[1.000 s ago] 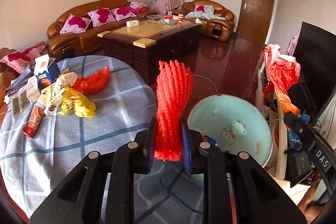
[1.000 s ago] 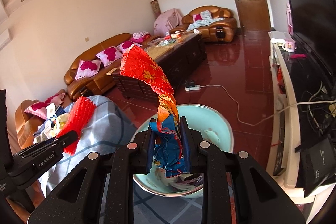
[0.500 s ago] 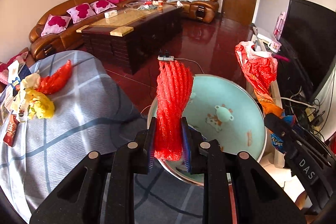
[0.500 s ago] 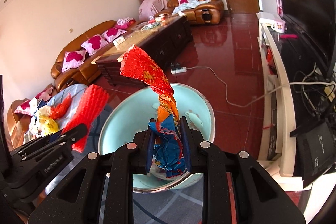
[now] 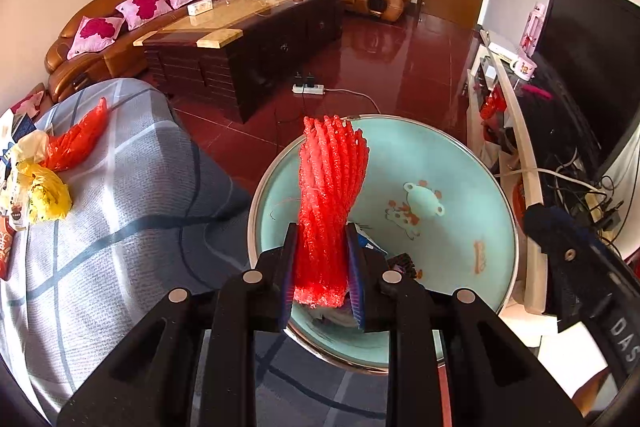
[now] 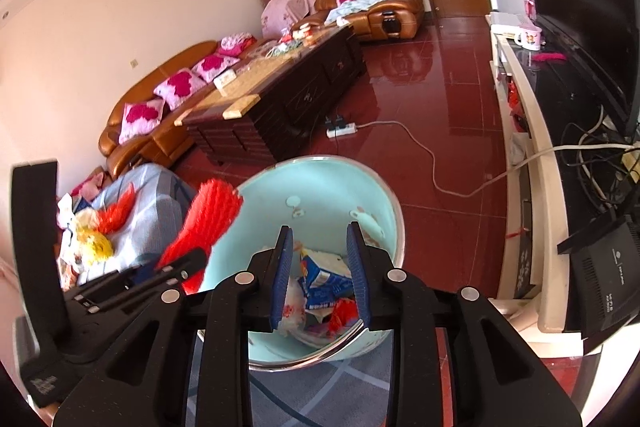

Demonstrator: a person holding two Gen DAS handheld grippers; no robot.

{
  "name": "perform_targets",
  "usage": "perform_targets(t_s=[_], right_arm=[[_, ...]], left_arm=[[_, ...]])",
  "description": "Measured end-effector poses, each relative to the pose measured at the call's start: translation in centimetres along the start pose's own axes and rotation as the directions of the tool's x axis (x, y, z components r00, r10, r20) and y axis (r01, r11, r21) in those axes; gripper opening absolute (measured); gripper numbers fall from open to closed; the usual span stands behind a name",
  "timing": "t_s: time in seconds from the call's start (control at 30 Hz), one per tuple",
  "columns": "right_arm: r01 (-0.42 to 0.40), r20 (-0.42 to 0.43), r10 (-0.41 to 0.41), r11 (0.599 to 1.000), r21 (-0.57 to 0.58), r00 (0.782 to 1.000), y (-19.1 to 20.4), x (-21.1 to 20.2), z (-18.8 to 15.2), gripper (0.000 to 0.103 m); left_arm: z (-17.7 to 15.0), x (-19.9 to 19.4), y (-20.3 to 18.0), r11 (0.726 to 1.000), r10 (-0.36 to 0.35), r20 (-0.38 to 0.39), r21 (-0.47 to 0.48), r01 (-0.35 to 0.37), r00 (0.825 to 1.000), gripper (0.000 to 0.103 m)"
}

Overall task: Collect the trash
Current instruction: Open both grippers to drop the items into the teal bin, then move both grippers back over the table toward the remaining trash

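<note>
My left gripper (image 5: 320, 233) is shut on a red foam net sleeve (image 5: 332, 167), which stands upright between the pads over the light blue bin (image 5: 440, 155). The right gripper (image 6: 319, 231) hangs over the same bin (image 6: 320, 183); its jaws are opening and nothing is between them. Below it, crumpled wrappers and a blue and white carton (image 6: 324, 279) lie in the bin's bottom. The right wrist view also shows the red net (image 6: 208, 215) at the bin's left rim. A red bag (image 5: 76, 143) and a yellow bag (image 5: 48, 191) lie on the checked tablecloth (image 5: 120, 227).
The bin stands at the table's edge beside a white TV stand (image 5: 524, 155) with cables and a black television (image 5: 580, 67). A power strip (image 6: 340, 131) and its cord lie on the red floor. A dark coffee table (image 5: 248, 43) and brown sofas stand beyond.
My right gripper let go of the red and blue wrapper, which is gone from its jaws. My left gripper carried the red net rightward and down until it came over the bin.
</note>
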State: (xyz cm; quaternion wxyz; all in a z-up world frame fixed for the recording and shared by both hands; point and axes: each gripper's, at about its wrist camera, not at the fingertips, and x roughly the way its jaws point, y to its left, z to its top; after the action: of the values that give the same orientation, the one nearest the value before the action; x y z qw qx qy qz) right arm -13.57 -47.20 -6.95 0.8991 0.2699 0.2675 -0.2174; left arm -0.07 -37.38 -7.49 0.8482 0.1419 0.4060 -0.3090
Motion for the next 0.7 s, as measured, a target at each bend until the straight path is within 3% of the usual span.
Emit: perform_targets(t_s=[0.1,0.17,0.23,0.47,0.53,0.6,0.7], right_arm=[[0.003,0.029,-0.004,1.000,0.026,1.000,-0.3,-0.6,0.3,0.029],[0.005,0.046,-0.007,0.999,0.040,0.999,-0.5,-1.0,0.5,0.030],[0.008,0.061,-0.011,0.999,0.051,0.998,-0.7,-1.4,0.7,0.035],[-0.002,0.099,-0.005,0.997,0.073,0.995,-0.8,-2.2,0.9,0.040],[-0.006,0.109,-0.002,0.998,0.070,0.994,-0.6,-2.4,0.9,0.046],[-0.011,0.123,0.003,0.997,0.071,0.992,-0.4,-2.5,0.8,0.060],[-0.009,0.145,0.000,0.998,0.064,0.989,0.2,-2.7,0.5,0.068]], left_arm=[[0.1,-0.1,-0.5,1.000,-0.009,0.004,0.013,0.009,1.000,0.024],[0.2,-0.3,-0.8,0.999,-0.019,0.017,0.026,0.019,1.000,0.035],[0.1,-0.6,-1.1,0.999,-0.016,0.039,0.034,0.015,0.999,0.077],[0.2,-2.5,-0.7,0.999,0.012,0.110,0.042,-0.016,0.994,0.090],[0.2,-2.9,-0.3,0.999,0.024,0.117,0.039,-0.029,0.993,0.094],[0.1,-3.3,0.3,0.999,0.030,0.122,0.030,-0.034,0.992,0.094],[0.1,-3.5,0.8,0.999,0.033,0.119,0.021,-0.036,0.992,0.094]])
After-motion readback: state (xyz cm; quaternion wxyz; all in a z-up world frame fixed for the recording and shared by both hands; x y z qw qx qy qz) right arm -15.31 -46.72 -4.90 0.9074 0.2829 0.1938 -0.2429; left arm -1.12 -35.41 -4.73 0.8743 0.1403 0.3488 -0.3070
